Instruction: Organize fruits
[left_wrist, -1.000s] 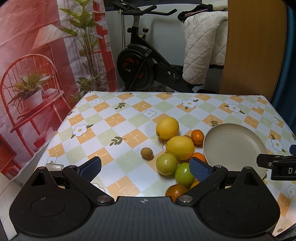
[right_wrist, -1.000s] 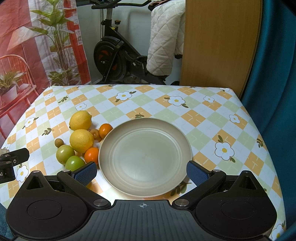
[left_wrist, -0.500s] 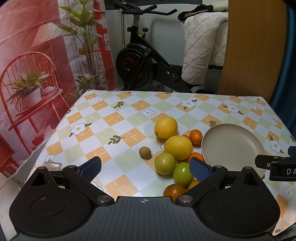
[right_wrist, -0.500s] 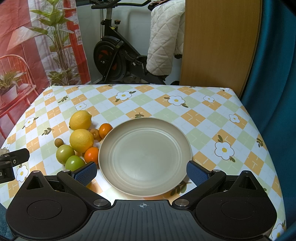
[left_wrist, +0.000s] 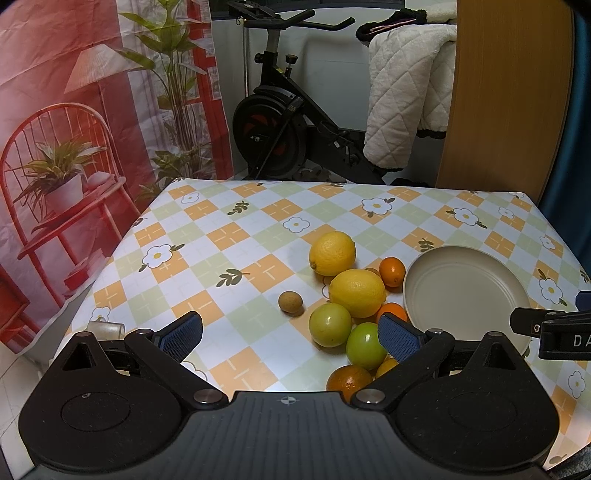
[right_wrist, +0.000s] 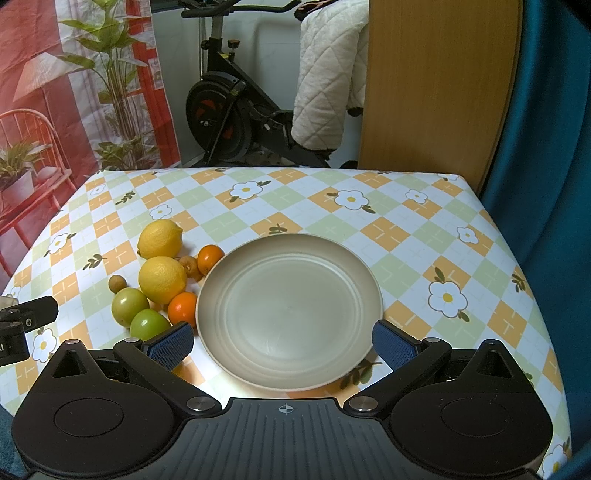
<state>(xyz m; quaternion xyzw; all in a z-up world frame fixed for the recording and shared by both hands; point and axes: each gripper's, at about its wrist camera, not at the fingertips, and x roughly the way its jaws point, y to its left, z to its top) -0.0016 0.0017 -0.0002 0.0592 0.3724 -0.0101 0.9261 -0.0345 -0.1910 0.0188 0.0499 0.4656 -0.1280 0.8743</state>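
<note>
Mixed fruits (right_wrist: 162, 278) cluster just left of bare plate (right_wrist: 354, 258).

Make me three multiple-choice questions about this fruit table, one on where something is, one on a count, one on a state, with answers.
1. Where does the fruit lie relative to the plate, seen from the right wrist camera?
A. On its left
B. On its right
C. Piled inside it

2. How many lemons are on the table?
A. One
B. Two
C. Four

3. What state is the right gripper in?
A. Shut on an orange
B. Shut on nothing
C. Open, holding nothing

Answers: 1 A, the fruit cluster sits on the cloth left of the rim. 2 B, a far lemon and a near lemon are the only large yellow fruits. 3 C, its jaws stand wide apart with only the plate between them.
</note>
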